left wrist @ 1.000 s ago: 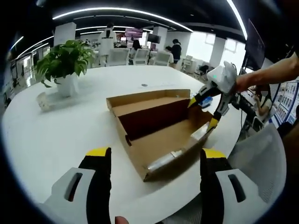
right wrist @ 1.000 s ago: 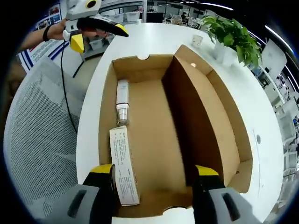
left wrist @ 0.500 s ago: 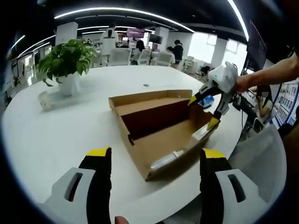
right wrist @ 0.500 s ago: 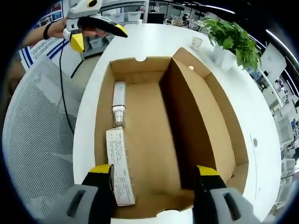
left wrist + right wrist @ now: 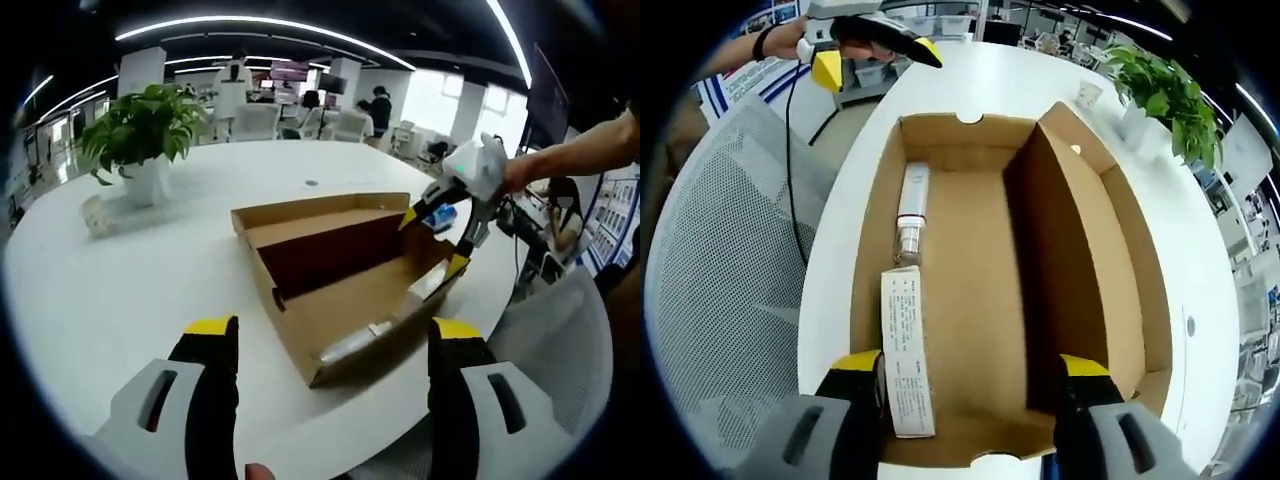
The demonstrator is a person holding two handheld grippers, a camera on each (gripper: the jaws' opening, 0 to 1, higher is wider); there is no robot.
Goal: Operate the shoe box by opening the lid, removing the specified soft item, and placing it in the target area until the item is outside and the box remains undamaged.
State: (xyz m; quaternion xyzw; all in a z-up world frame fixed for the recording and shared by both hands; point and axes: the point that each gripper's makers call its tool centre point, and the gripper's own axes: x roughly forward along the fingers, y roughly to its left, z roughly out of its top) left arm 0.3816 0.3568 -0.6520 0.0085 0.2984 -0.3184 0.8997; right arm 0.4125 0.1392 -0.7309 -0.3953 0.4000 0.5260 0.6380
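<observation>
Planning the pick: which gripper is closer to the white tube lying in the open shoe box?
Right. The right gripper hangs over the shoe box end, with the white tube ahead between its open jaws. The left gripper is off beyond the box's far end.

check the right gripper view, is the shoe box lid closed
No, the shoe box is open, its lid folded back, with a tube lying inside.

Bright overhead strip lights [image 5: 260,22], glare on table [image 5: 100,290]; edges warped, perhaps soft.
</observation>
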